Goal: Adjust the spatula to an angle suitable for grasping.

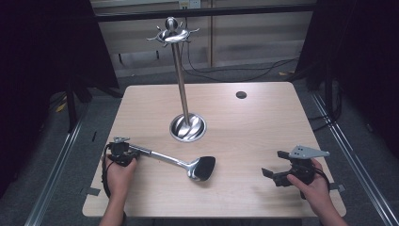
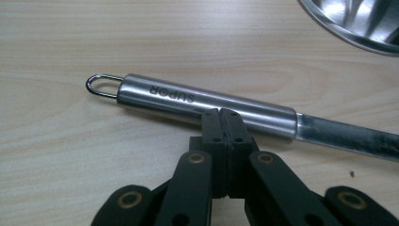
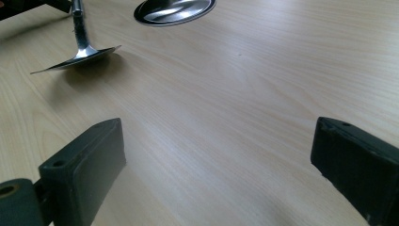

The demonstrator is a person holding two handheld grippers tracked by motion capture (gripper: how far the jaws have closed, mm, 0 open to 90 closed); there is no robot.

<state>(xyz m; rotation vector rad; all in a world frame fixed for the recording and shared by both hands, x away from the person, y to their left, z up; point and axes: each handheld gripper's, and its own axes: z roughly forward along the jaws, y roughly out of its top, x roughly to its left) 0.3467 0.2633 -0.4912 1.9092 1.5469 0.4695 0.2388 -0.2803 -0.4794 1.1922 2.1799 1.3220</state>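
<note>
High view puts the pale wooden worktop under everything, with a tall steel utensil stand rising from its round base at about twelve o'clock of centre. A steel spatula lies flat at seven o'clock from that base, blade toward centre, handle toward the left claw. In the left gripper view that claw's jaws are pressed fully together just short of the handle, gripping nothing. The right claw, at four o'clock, stands wide open and empty. I judge this the pick-up step: the left claw must reopen and straddle the handle.
</note>
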